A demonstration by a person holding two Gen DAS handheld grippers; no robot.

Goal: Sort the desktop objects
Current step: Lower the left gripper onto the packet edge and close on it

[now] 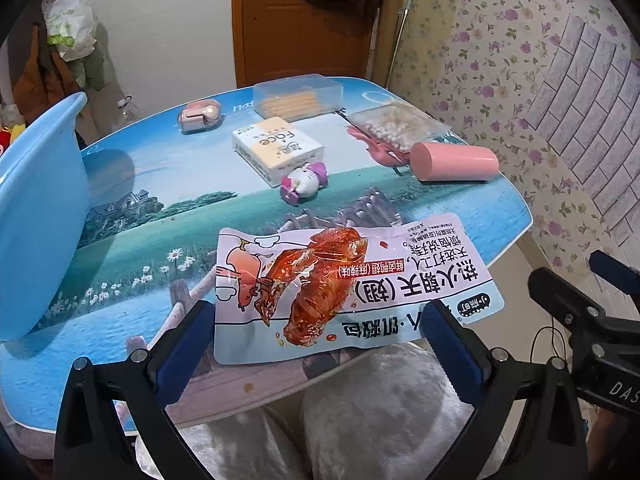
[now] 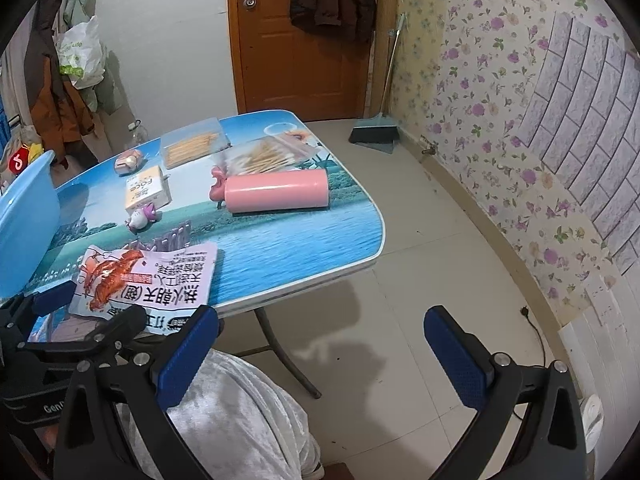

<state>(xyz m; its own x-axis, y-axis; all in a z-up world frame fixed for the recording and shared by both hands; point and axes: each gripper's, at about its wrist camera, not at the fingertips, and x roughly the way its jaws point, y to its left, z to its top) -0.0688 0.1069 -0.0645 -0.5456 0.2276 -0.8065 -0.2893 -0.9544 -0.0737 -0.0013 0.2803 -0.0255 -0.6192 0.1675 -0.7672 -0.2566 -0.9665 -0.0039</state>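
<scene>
A white snack packet [image 1: 340,288] printed with a red chicken wing lies at the table's near edge, also in the right wrist view [image 2: 148,280]. My left gripper [image 1: 318,320] is open, its blue fingers on either side of the packet's near end, not closed on it. My right gripper [image 2: 320,336] is open and empty, held off the table's right side over the floor. Further back lie a Hello Kitty toy [image 1: 304,184], a tissue pack [image 1: 278,146], a pink cylinder [image 1: 456,160], a pink clip [image 1: 380,148], a bag of cotton swabs [image 1: 396,124], a clear toothpick box [image 1: 298,96] and a pink earbud case [image 1: 198,116].
A light blue plastic basin [image 1: 40,216] stands at the table's left edge. The folding table [image 2: 304,240] has a printed lake scene. A dustpan and broom [image 2: 376,132] lean by the floral wall. The person's lap [image 1: 380,408] is below the near edge.
</scene>
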